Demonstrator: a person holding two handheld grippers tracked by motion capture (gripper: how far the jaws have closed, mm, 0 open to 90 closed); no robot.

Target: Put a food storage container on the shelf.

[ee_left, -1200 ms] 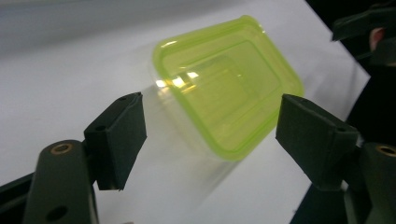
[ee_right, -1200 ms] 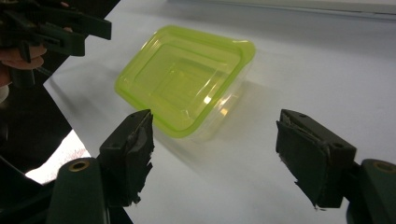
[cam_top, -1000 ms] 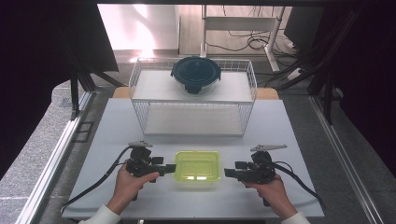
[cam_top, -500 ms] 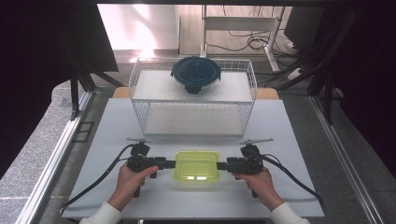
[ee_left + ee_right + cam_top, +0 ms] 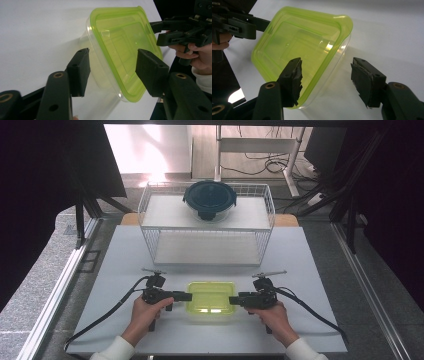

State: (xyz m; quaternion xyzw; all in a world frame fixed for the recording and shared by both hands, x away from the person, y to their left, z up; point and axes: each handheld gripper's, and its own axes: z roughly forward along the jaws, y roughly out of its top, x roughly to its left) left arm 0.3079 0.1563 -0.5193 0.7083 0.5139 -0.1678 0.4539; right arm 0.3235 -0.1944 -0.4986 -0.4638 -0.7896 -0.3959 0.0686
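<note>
A green-lidded box [image 5: 211,297] sits on the white table [image 5: 310,270], near its 6 o'clock edge, between the two grippers. The left gripper [image 5: 184,296] meets the box at its 9 o'clock end; the right gripper [image 5: 235,299] meets it at 3 o'clock.

In the left gripper view the jaws straddle the box's end [image 5: 117,62], pads apart from it, released; they have just been closing. In the right gripper view the jaws likewise straddle the box's end [image 5: 304,52] without pressing, released and just closing; both of its pads look torn.

At 12 o'clock stands a wire rack [image 5: 150,227], well apart from the box, with a dark-lidded bowl [image 5: 210,199] on top.
</note>
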